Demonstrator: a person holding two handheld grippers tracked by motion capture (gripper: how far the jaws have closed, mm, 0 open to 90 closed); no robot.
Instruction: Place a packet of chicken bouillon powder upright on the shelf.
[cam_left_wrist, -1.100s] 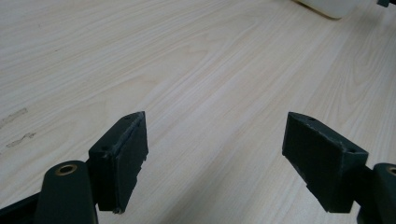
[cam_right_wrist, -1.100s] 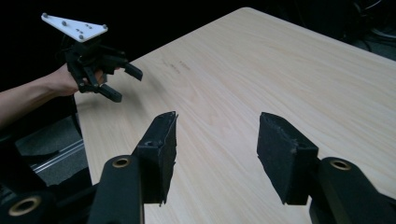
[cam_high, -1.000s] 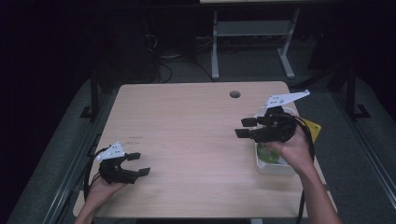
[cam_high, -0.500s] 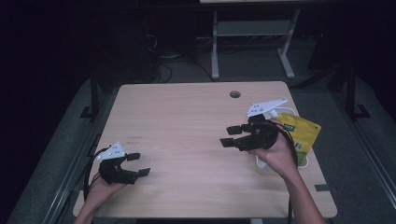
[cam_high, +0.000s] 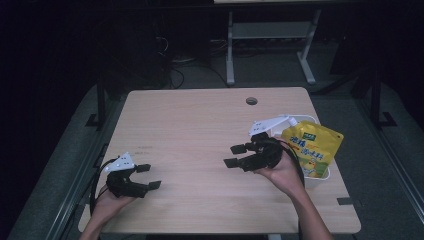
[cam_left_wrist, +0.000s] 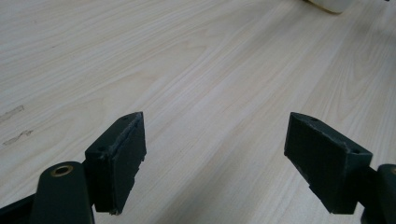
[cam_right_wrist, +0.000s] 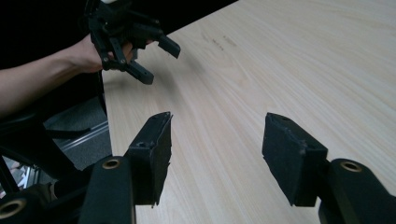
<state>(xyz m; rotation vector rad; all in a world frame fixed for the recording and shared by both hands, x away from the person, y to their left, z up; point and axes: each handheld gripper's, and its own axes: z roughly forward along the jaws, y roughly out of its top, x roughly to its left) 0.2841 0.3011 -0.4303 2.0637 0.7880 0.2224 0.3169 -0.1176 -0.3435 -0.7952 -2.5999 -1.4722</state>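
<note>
- High view: You stand at a pale wooden desk (cam_high: 200, 130) with a hand-held gripper in each hand. Your right hand-held gripper (cam_high: 239, 155) hangs over the right half of the desk, jaws apart and empty; they have just been opening wider. Just behind that hand a yellow pouch (cam_high: 312, 150) with a white spout stands tilted in a white tub (cam_high: 327, 172) near the right edge. The right hand-held gripper points away from it, toward the middle of the desk. Your left hand-held gripper (cam_high: 147, 176) rests low at the front left corner, jaws apart, nothing between them. A round cable hole (cam_high: 251, 101) sits near the far edge. Beyond the desk, a dark floor and a metal frame (cam_high: 270, 45).
- Left gripper view: Two black jaws stand wide apart over bare wood grain, holding nothing. A sliver of the white tub (cam_left_wrist: 329, 4) peeks in at the top edge, well apart from the jaws.
- Right gripper view: The jaws stand apart over bare desk. Farther off, your other hand holds the left hand-held gripper (cam_right_wrist: 154, 58) at the desk's edge.
- Advice, as a judgement: if the pouch is next, turn the right wrist back toward it first and keep the jaws wide. Take the pouch on its flat body rather than the spout, since a soft pouch may buckle or tip the tub. Nothing lies between the two.
</note>
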